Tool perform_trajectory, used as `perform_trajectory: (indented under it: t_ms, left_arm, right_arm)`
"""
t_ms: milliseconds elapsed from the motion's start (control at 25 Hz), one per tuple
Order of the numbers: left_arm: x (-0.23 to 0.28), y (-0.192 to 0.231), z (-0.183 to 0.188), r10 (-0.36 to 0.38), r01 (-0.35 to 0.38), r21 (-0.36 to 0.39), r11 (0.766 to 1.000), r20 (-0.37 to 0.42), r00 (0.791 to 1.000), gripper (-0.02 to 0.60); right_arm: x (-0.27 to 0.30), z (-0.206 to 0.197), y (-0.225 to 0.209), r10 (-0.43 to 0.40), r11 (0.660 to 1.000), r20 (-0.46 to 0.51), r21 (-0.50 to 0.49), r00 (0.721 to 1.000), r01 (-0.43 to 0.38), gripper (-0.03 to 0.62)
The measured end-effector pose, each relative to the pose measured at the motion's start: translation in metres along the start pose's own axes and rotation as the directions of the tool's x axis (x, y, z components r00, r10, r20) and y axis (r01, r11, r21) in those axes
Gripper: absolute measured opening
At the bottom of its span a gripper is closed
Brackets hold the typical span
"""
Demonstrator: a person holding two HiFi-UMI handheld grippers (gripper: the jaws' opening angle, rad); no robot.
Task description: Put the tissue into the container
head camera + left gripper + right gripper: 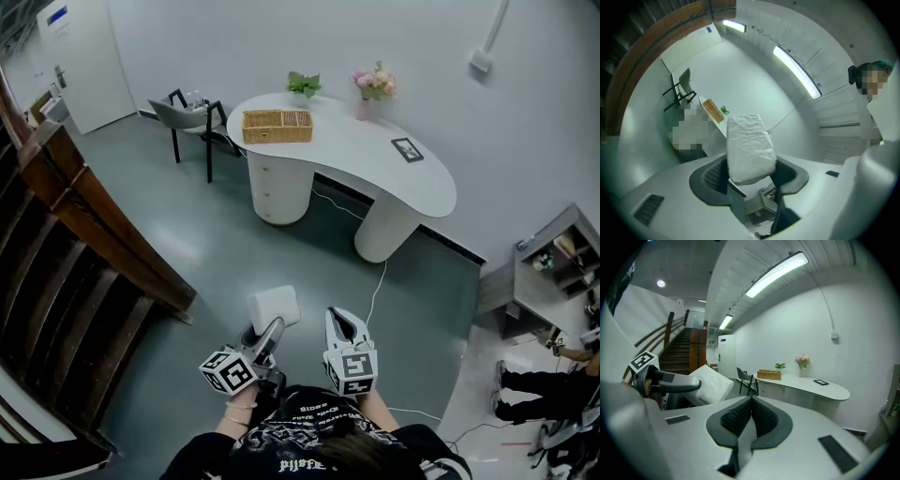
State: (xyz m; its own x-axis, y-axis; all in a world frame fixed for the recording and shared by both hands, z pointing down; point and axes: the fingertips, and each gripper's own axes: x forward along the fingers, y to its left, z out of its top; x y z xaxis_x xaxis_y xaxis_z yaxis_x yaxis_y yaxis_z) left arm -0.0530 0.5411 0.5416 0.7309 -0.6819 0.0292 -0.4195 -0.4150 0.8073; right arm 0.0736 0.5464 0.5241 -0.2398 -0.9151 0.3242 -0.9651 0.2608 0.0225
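Observation:
A white plastic-wrapped tissue pack (275, 307) is clamped in my left gripper (270, 330), which is held level in front of the person. In the left gripper view the tissue pack (749, 146) stands between the dark pads and sticks out past them. My right gripper (343, 325) is beside it on the right, shut with nothing in it; its pads (751, 414) meet. The right gripper view also shows the tissue pack (710, 385) at left. A woven basket container (277, 126) sits on the far white table (412, 183), well ahead of both grippers.
A grey chair (187, 117) stands left of the table. A green plant (303, 84), a vase of pink flowers (373, 86) and a small dark frame (407, 148) are on the table. A wooden stair rail (84, 216) runs along the left. A cable (377, 286) lies on the floor.

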Motion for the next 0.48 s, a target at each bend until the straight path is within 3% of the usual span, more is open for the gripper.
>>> perform_trajectory:
  t_ms: [480]
  left_arm:
    - [0.023, 0.047, 0.064, -0.059, 0.058, -0.029, 0.998, -0.061, 0.996, 0.252]
  right_arm:
    - [0.078, 0.025, 0.025, -0.024, 1.000, -0.018, 0.001, 1.000, 0.024, 0.025]
